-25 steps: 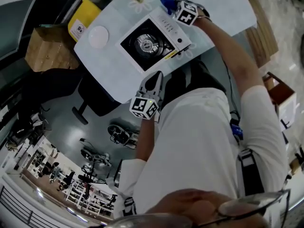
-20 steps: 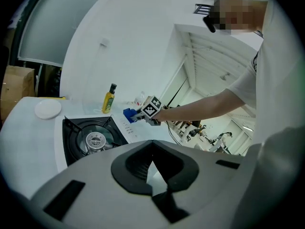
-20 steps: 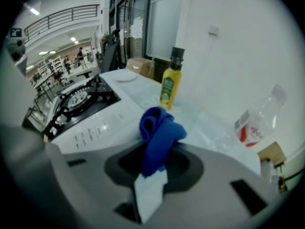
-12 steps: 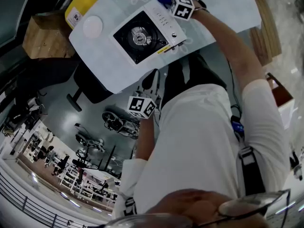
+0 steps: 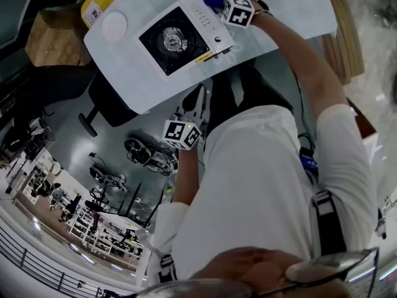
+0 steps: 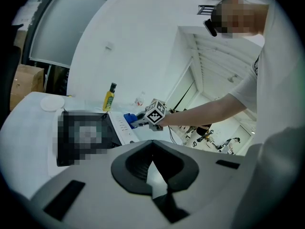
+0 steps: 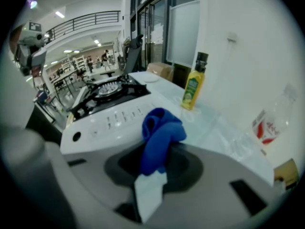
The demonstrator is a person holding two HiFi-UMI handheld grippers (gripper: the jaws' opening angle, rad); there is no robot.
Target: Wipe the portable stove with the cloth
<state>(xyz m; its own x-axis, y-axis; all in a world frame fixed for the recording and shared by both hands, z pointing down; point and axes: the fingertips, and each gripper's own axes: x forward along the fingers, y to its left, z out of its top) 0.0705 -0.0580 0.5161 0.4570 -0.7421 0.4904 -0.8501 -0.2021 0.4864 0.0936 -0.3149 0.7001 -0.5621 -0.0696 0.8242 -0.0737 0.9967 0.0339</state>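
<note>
Table (image 5: 291,11) carries the portable stove (image 5: 180,39). Right gripper (image 7: 153,168) is clamped on the blue cloth (image 7: 159,132) at the stove's control-panel edge, contact unclear. Left gripper (image 6: 153,171) has jaws together, empty, off the stove's near side. Yellow bottle (image 7: 193,87) stands behind the stove.

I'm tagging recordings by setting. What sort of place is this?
Probably a large lab or showroom hall, not a home kitchen: the portable stove sits on a white table, a railed mezzanine runs overhead, and shelving racks line the open floor.
</note>
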